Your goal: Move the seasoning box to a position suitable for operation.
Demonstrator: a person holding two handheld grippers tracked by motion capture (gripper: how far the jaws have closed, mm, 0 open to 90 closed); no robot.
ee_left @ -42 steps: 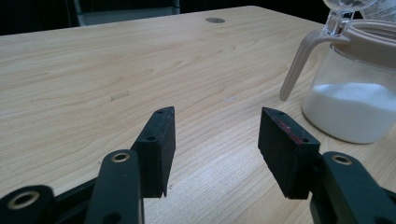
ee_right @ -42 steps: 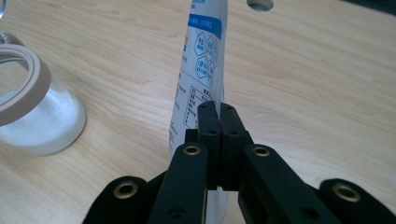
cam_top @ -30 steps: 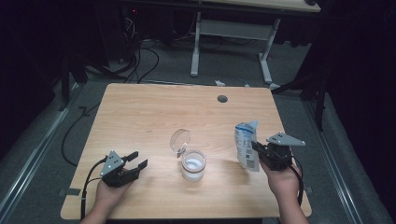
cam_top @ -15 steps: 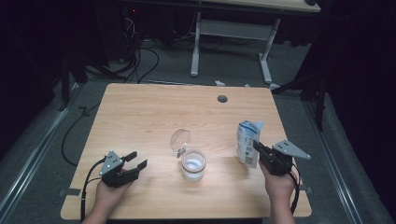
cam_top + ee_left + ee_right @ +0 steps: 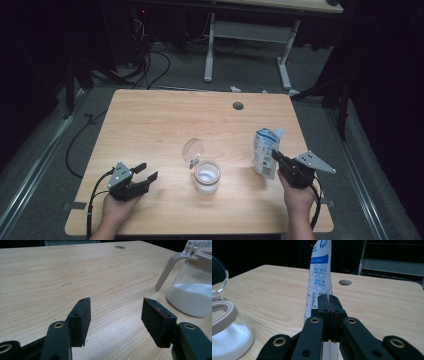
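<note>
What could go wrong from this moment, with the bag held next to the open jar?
1. The right gripper pinches only a thin edge of the white and blue bag, so the bag may slip or swing.
2. The glass jar has its lid flipped up and holds white powder; a bump from the bag could spill it.
3. The left gripper is open beside the jar and does not steady it.

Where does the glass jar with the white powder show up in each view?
High view: the jar stands near the middle of the table's near half, lid flipped up.
Left gripper view: jar at the right edge.
Right gripper view: jar at the lower left.
Shared landmark: the round hole near the table's far edge.
</note>
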